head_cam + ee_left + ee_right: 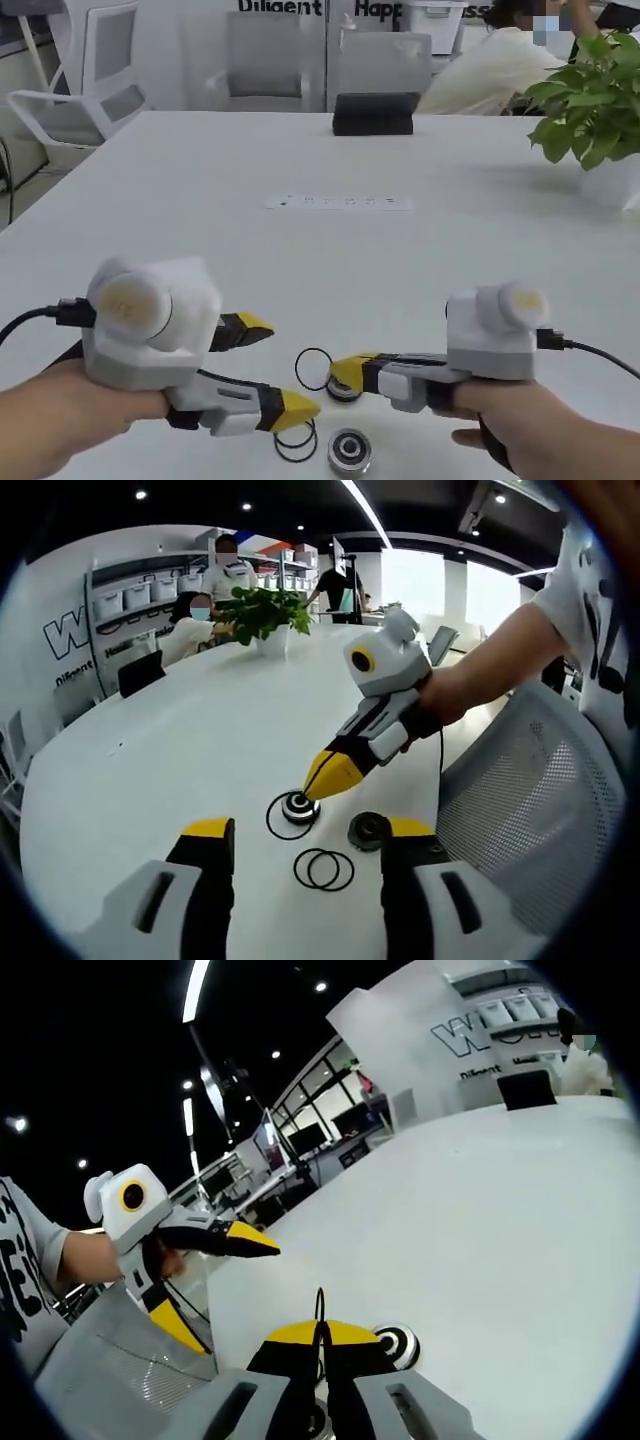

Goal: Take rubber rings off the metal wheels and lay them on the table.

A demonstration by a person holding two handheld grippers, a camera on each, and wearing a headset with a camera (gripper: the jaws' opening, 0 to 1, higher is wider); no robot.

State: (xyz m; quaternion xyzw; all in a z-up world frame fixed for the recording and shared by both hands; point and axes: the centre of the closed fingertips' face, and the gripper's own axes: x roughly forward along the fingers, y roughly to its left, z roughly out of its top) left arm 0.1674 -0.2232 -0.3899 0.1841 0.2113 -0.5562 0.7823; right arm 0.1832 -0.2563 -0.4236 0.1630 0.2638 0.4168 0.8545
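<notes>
My right gripper (338, 375) (320, 1338) is shut on the edge of a thin black rubber ring (313, 368) (287, 825), low over the table. Its yellow tip rests against a small metal wheel (343, 391) (300, 805) (397, 1343). A second metal wheel (349, 450) (370, 830) lies nearer me. Two loose black rings (295, 442) (323, 868) overlap flat on the table beside it. My left gripper (278, 368) (305, 830) hovers open to the left of these parts, holding nothing. It also shows in the right gripper view as the left gripper (235, 1242).
The white table (330, 260) stretches far ahead. A flush socket strip (340, 203) lies mid-table, a black box (373, 113) at the far edge, a potted plant (595, 100) at right. A person sits beyond the table. A mesh chair (530, 810) stands near me.
</notes>
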